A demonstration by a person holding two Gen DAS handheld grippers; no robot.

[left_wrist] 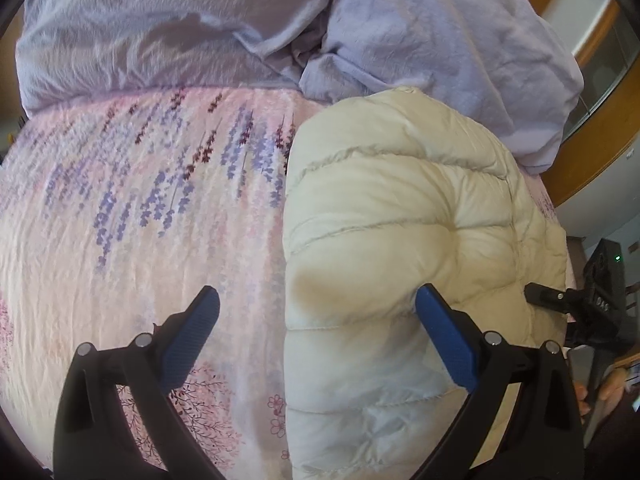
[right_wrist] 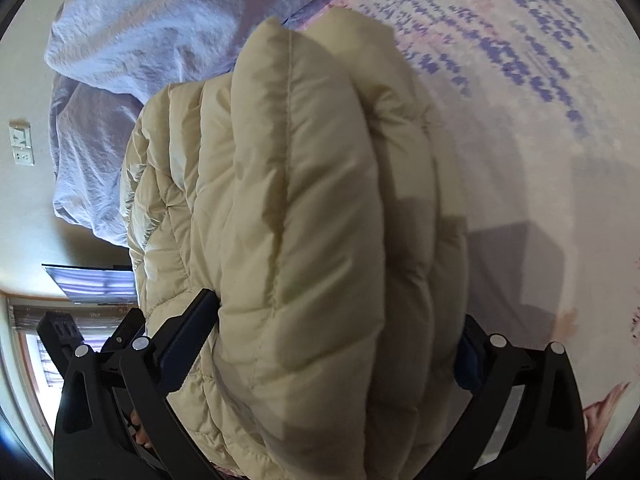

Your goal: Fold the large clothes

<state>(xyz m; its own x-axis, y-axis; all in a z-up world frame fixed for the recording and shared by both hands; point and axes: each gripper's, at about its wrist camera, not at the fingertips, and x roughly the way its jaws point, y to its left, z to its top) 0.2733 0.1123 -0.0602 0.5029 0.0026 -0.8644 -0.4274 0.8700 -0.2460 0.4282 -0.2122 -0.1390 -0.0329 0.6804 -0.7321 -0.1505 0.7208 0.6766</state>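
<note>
Cream puffer jacket, one, lies bunched on a floral bedspread beside one rumpled lavender duvet. Two grippers: left gripper stands open, one blue pad touching the jacket's edge; right gripper is spread wide, the folded jacket bulging between its jaws.

Left gripper: jaws spread wide, right finger against the cream jacket, left finger clear of it, nothing clamped. Right gripper: jaws at full spread, straddling the folded jacket's thick bundle; pad contact unclear.
</note>
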